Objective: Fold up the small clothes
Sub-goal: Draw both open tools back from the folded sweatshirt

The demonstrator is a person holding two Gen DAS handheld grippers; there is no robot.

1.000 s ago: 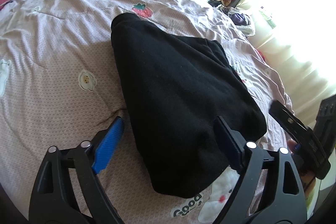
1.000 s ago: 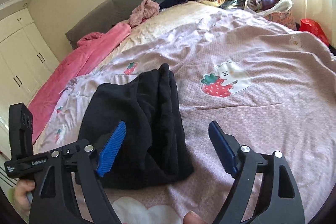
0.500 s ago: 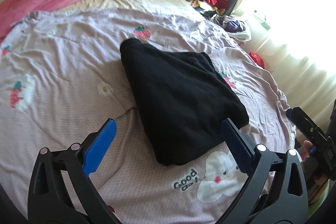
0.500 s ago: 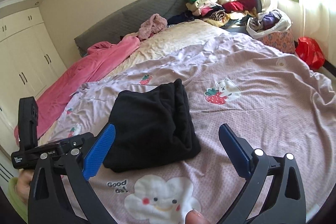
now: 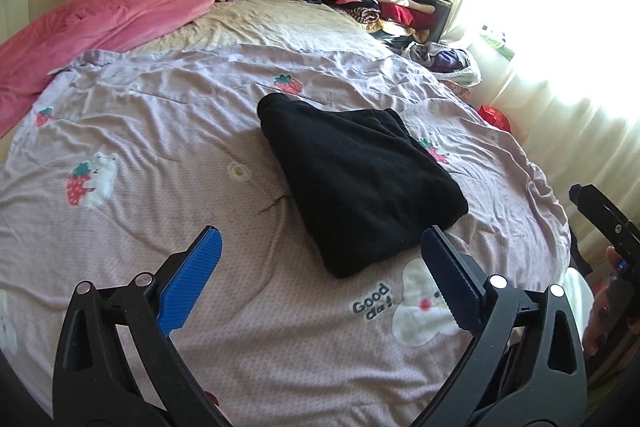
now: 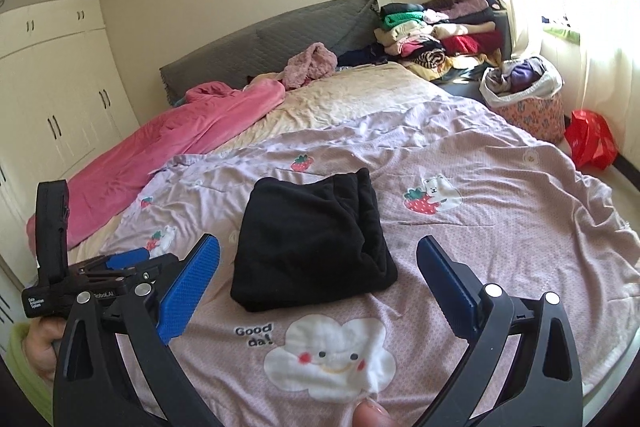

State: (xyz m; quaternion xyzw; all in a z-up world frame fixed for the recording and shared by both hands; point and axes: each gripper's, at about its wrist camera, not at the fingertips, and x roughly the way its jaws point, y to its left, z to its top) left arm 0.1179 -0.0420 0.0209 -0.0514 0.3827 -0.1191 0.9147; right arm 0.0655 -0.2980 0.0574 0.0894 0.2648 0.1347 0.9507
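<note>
A folded black garment [image 5: 360, 179] [image 6: 312, 243] lies flat on the lilac printed bedcover [image 5: 160, 155] [image 6: 500, 227]. My left gripper [image 5: 320, 267] hangs open above the cover, short of the garment's near edge, with nothing between its blue pads. My right gripper [image 6: 318, 267] is open too, held back from the garment's near edge and empty. In the right wrist view the left gripper's body [image 6: 100, 279] shows at the lower left in a hand. In the left wrist view the right gripper's body [image 5: 608, 223] shows at the right edge.
A pink blanket [image 6: 160, 163] lies along the far left of the bed below a grey headboard [image 6: 280, 39]. Stacked folded clothes [image 6: 436, 31] sit at the far right corner. A basket of laundry [image 6: 524, 95] and a red bag [image 6: 592, 139] stand on the floor by the bright window.
Both grippers have pulled back and risen away from the black garment, which stays folded on the cover. The left jaws have widened a little.
</note>
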